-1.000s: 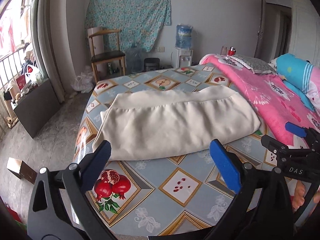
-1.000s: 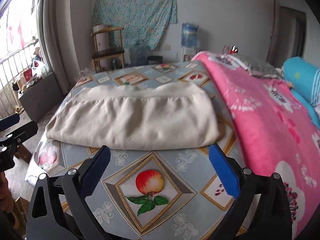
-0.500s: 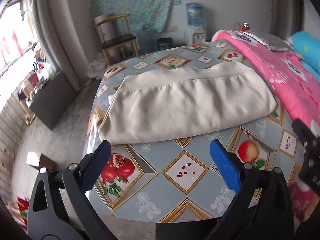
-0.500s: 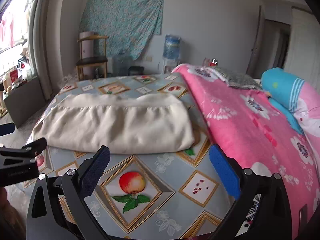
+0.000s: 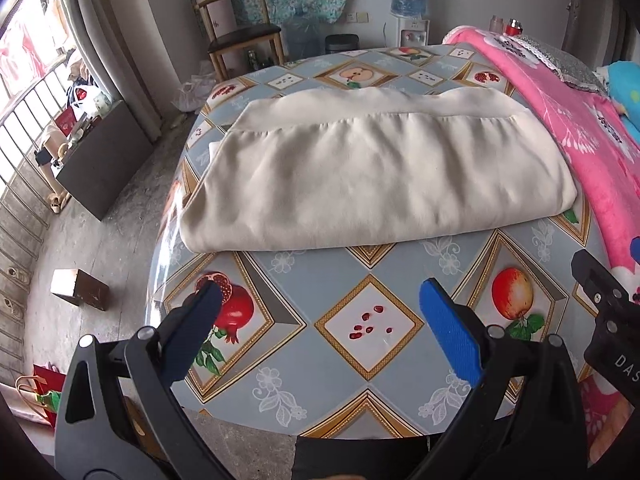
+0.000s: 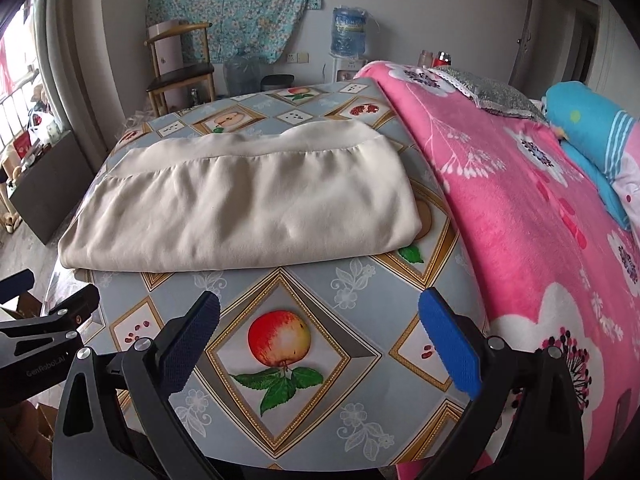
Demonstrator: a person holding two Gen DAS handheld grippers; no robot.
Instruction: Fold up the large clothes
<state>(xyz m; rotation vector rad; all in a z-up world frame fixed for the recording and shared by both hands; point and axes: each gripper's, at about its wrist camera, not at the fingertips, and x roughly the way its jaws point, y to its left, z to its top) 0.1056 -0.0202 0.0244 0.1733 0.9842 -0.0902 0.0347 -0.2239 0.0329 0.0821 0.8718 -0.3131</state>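
Observation:
A cream garment [image 5: 376,176] lies folded into a wide rectangle on the fruit-patterned tablecloth [image 5: 368,320]; it also shows in the right wrist view [image 6: 248,208]. My left gripper [image 5: 320,328] is open and empty, above the table's near edge, short of the garment. My right gripper [image 6: 320,328] is open and empty, over the apple print in front of the garment. The right gripper's body shows at the right edge of the left wrist view [image 5: 600,300], and the left gripper's body at the left edge of the right wrist view [image 6: 44,332].
A pink flowered blanket [image 6: 540,208] covers the bed on the right, with a blue pillow [image 6: 592,136]. A wooden chair [image 5: 240,36], water dispenser [image 5: 408,8] and dark box [image 5: 100,160] stand beyond the table. A small box [image 5: 80,288] lies on the floor at left.
Both grippers have pulled back and risen a little from the garment, staying open. The garment has not moved.

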